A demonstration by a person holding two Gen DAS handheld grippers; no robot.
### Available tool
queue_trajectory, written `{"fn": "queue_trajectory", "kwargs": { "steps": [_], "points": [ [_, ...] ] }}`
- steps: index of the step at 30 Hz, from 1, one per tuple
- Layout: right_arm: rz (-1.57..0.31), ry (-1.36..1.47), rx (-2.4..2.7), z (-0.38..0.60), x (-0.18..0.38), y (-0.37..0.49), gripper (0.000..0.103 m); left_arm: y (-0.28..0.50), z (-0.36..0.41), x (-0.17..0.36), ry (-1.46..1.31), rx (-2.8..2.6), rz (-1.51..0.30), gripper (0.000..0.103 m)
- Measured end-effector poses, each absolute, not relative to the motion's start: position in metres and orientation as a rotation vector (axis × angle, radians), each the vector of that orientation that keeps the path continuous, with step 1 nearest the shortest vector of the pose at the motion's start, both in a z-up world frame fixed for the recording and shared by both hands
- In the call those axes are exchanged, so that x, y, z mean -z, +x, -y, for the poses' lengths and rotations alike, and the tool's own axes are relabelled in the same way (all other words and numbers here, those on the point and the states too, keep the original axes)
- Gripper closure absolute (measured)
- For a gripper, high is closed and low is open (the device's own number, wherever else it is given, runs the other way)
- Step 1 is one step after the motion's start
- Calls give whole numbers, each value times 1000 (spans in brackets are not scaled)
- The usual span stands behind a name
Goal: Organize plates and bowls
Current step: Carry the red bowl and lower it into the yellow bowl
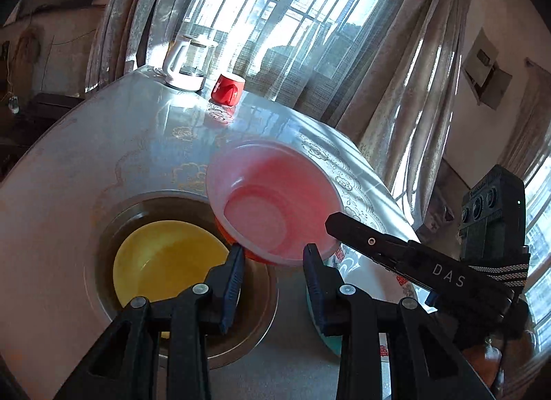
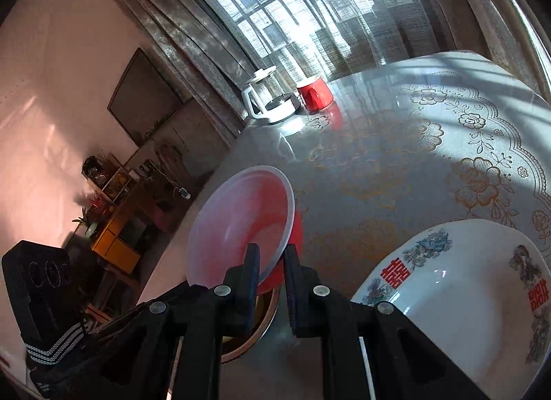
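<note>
A pink-red plastic bowl [image 1: 272,200] is held tilted in the air over the table. My right gripper [image 2: 271,262] is shut on its rim; the bowl [image 2: 241,221] fills the middle of the right wrist view. The right gripper also shows in the left wrist view [image 1: 330,224] at the bowl's right edge. My left gripper [image 1: 273,255] is open and empty just below the bowl. Under it a yellow bowl [image 1: 168,262] sits inside a dark metal-rimmed bowl [image 1: 261,296]. A white plate with red characters [image 2: 465,296] lies on the right.
A glass kettle [image 1: 187,62] and a red mug [image 1: 228,88] stand at the far end of the table [image 1: 103,145], by the curtained window. A shelf unit [image 2: 117,214] stands on the floor to the left of the table.
</note>
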State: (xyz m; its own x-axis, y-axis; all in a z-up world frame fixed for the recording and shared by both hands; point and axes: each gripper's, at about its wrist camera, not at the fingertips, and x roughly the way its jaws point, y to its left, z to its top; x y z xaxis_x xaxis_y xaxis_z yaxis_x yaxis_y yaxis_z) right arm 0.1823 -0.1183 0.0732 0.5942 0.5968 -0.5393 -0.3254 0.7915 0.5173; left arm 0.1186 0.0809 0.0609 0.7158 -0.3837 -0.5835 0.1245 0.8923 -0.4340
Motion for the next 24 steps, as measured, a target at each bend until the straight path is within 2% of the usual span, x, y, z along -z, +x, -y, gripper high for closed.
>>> {"fn": "queue_trajectory", "kwargs": {
  "steps": [10,24],
  "points": [
    [-830,357,-640,67,-55,170,89,88,-126,-42,-443,208,-736,69],
    [-917,308,-625,46,-30,171,89,84,-134,-16,-448,158,-807,69]
  ]
}}
